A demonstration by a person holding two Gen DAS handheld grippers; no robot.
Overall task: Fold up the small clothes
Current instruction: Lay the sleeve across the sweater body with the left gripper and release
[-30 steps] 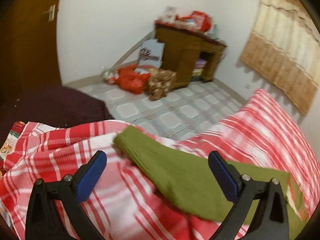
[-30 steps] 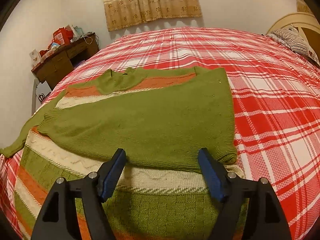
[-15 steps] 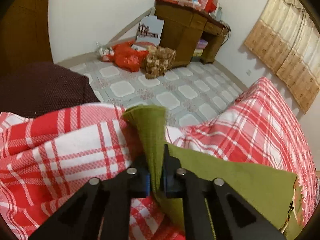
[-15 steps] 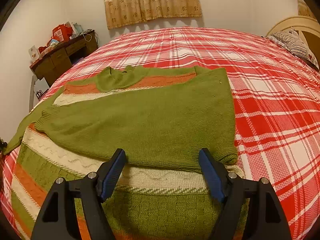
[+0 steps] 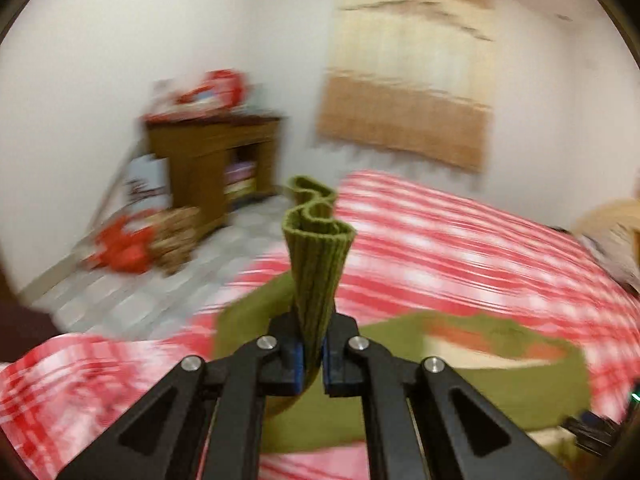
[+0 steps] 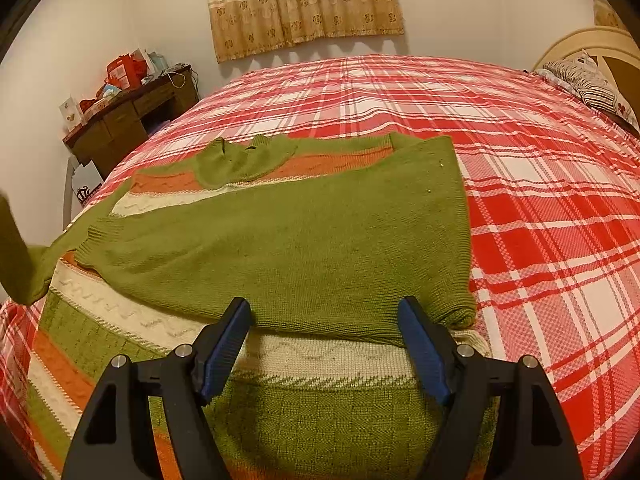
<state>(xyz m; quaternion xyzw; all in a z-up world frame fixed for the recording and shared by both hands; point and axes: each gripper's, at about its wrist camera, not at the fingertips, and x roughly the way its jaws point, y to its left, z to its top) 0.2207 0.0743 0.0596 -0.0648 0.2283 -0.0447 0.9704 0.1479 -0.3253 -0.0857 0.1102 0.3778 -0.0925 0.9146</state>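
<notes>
A green sweater with orange and cream stripes (image 6: 280, 248) lies flat on the red plaid bed (image 6: 540, 208), one green sleeve folded across its body. My left gripper (image 5: 311, 356) is shut on the ribbed cuff of the other green sleeve (image 5: 316, 264) and holds it lifted above the bed; the view is motion-blurred. That raised sleeve shows at the left edge of the right wrist view (image 6: 16, 256). My right gripper (image 6: 324, 344) is open and empty, hovering over the sweater's lower hem.
A wooden desk (image 6: 124, 120) with red bags and boxes stands left of the bed by the wall. Bags lie on the tiled floor (image 5: 132, 248). A curtain (image 6: 300, 0) hangs behind the bed. A pillow (image 6: 588, 80) and headboard are at far right.
My left gripper closed on the sleeve cuff, lifted it off the bed and swung right toward the sweater body. My right gripper stayed open and nearly still.
</notes>
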